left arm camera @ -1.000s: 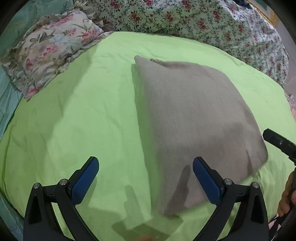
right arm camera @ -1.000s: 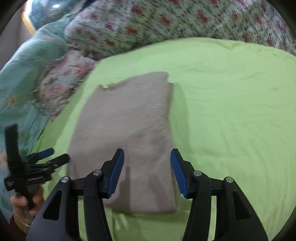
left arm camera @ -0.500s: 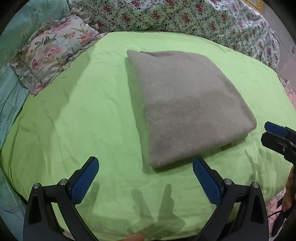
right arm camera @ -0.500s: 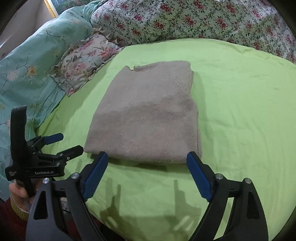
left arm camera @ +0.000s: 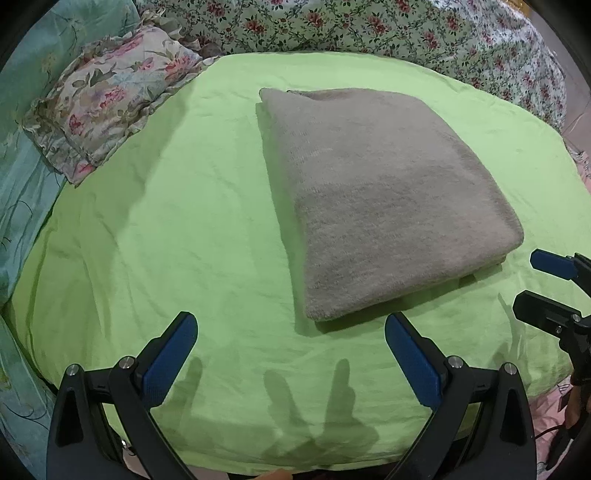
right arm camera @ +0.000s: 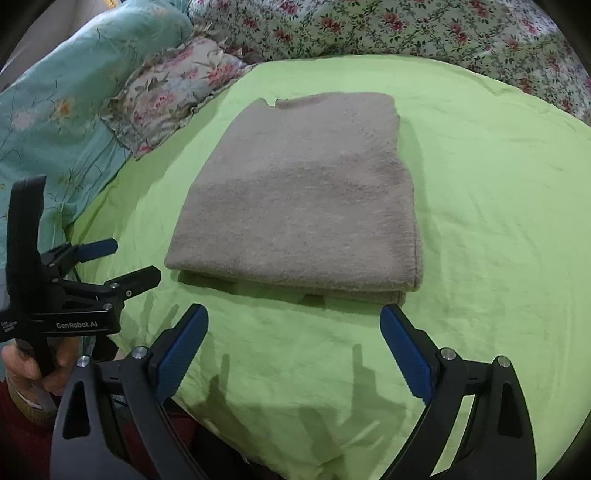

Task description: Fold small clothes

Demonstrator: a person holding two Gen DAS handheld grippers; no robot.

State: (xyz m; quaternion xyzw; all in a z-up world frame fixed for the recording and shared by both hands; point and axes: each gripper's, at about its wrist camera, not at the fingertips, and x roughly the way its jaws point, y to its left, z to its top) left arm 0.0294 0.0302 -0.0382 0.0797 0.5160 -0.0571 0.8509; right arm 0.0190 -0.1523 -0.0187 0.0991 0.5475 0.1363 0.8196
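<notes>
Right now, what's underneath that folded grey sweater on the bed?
The folded grey sweater lies flat on the lime-green sheet, which shows all around it. Its lower layers peek out along the near edge; anything beneath it is covered.

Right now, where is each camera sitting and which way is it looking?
Left wrist: on the left gripper, low at the near edge of the green sheet, facing the folded sweater; its open fingers and the right gripper at right show.
Right wrist: on the right gripper, same direction; its open fingers, the left gripper and hand at left show.
Shared: sweater, sheet, pillow, floral quilt.
</notes>
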